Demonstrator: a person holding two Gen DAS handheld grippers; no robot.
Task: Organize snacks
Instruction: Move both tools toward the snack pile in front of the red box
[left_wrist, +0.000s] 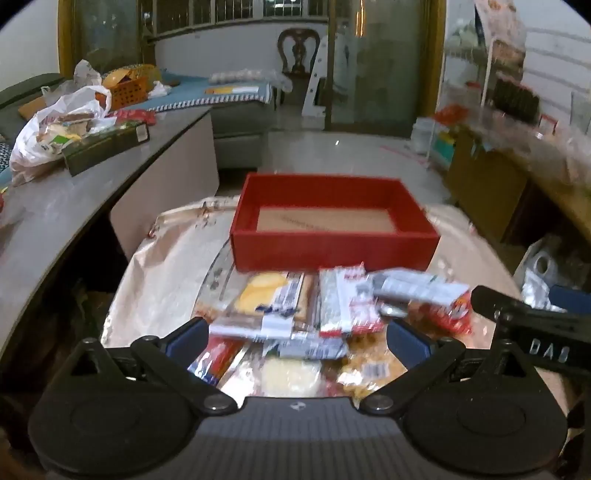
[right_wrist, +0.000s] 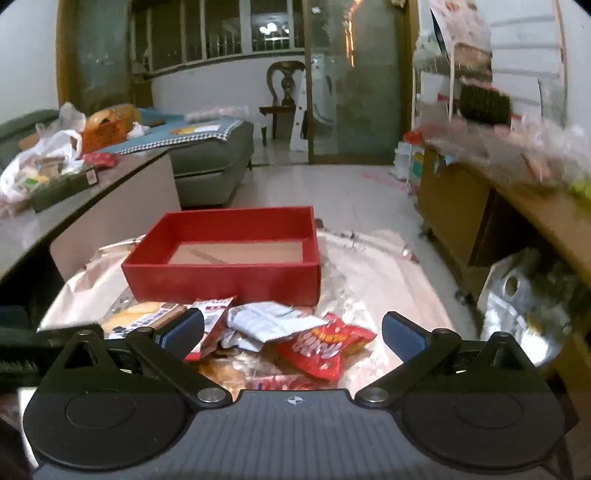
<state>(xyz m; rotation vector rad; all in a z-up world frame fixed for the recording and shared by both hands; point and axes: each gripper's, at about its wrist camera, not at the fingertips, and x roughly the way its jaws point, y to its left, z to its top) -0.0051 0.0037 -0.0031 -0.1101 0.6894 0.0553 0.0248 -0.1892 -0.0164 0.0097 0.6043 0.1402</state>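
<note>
An empty red box (left_wrist: 332, 251) with a brown floor stands on a small table covered with a shiny cloth (left_wrist: 166, 288); it also shows in the right wrist view (right_wrist: 225, 280). A pile of snack packets (left_wrist: 295, 325) lies in front of it. My left gripper (left_wrist: 297, 341) is open just above the pile, holding nothing. My right gripper (right_wrist: 293, 332) is open over the pile's right side, above a red packet (right_wrist: 325, 347) and a white packet (right_wrist: 269, 323). The right gripper's finger (left_wrist: 524, 314) shows in the left wrist view.
A grey counter (left_wrist: 74, 206) on the left carries a white plastic bag (left_wrist: 51, 133) and a dark box (left_wrist: 107, 146). A wooden cabinet (left_wrist: 491, 184) with clutter stands on the right. A sofa bed (right_wrist: 207, 155) and tiled floor (right_wrist: 332, 192) lie beyond.
</note>
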